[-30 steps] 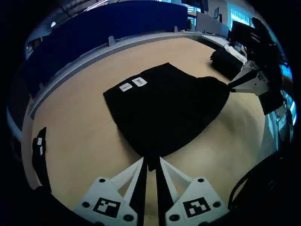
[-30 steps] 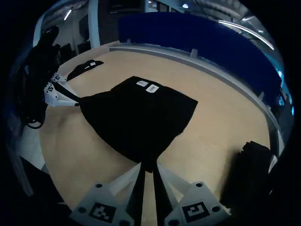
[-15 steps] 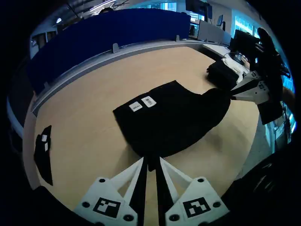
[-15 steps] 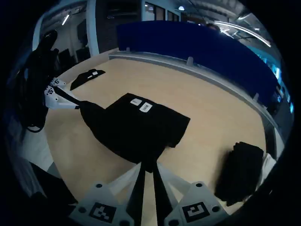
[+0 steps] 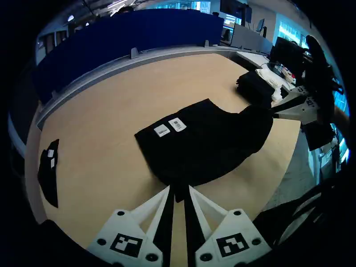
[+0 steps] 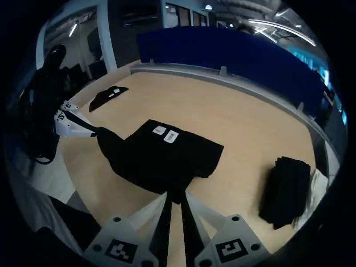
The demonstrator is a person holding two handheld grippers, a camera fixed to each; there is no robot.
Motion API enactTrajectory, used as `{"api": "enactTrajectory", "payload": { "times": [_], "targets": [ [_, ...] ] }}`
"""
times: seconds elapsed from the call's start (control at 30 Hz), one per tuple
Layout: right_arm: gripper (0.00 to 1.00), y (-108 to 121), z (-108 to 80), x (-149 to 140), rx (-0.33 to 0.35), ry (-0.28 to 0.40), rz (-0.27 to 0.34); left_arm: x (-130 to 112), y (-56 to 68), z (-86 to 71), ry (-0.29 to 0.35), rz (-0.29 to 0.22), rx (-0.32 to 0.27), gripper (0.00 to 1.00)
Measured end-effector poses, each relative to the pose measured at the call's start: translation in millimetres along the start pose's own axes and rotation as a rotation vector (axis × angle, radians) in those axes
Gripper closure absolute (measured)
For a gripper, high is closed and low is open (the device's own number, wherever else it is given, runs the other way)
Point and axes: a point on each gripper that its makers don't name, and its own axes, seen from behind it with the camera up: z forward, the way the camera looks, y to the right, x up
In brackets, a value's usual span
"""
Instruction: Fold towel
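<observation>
A black towel [image 5: 204, 142] with two white labels lies on the light wooden table [image 5: 111, 115]; its far part rests flat and its near edge is lifted. My left gripper [image 5: 179, 196] is shut on one near corner of the towel. My right gripper [image 6: 175, 196] is shut on the other near corner of the towel [image 6: 164, 158]. In the left gripper view the right gripper [image 5: 272, 115] pinches the towel at the right. In the right gripper view the left gripper [image 6: 94, 131] pinches it at the left. The cloth sags between the two held corners.
A stack of folded black cloth [image 6: 285, 189] sits on the table [image 6: 249, 133] near its right edge, also seen as a dark stack [image 5: 254, 86]. A small black cloth [image 5: 48, 171] lies at the far left. A blue partition [image 5: 124, 35] runs behind the table.
Both grippers have risen and drawn back with the corners they hold. The towel looks smaller and farther off, and more of its near edge hangs off the table.
</observation>
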Motion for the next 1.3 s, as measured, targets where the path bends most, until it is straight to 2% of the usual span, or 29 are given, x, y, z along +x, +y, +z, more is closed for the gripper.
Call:
{"api": "enactTrajectory", "payload": {
  "times": [0.17, 0.37, 0.67, 0.87, 1.07, 1.3],
  "targets": [
    [0.86, -5.2, -3.5, -4.0, 0.006, -0.011, -0.004, -4.8, 2.2, -5.8, -0.002, -0.009, 0.001, 0.85],
    [0.86, -4.3, -0.7, 1.1, 0.007, -0.01, 0.002, -0.7, -1.6, -6.2, 0.0, -0.027, 0.002, 0.85],
    [0.86, 15.6, 10.4, 20.3, -0.012, -0.003, -0.009, 18.8, -19.6, 4.7, 0.012, -0.047, 0.018, 0.85],
    [0.86, 35.6, 27.9, 35.2, -0.029, 0.001, -0.014, 37.5, -35.5, 22.5, 0.023, -0.041, 0.036, 0.85],
    [0.86, 55.4, 53.1, 43.3, -0.045, -0.009, -0.023, 50.1, -49.9, 48.2, 0.015, -0.022, 0.047, 0.85],
    [0.86, 70.4, 88.2, 35.0, -0.045, -0.046, -0.001, 43.8, -61.2, 85.7, -0.024, -0.019, 0.044, 0.85]
  ]
}}
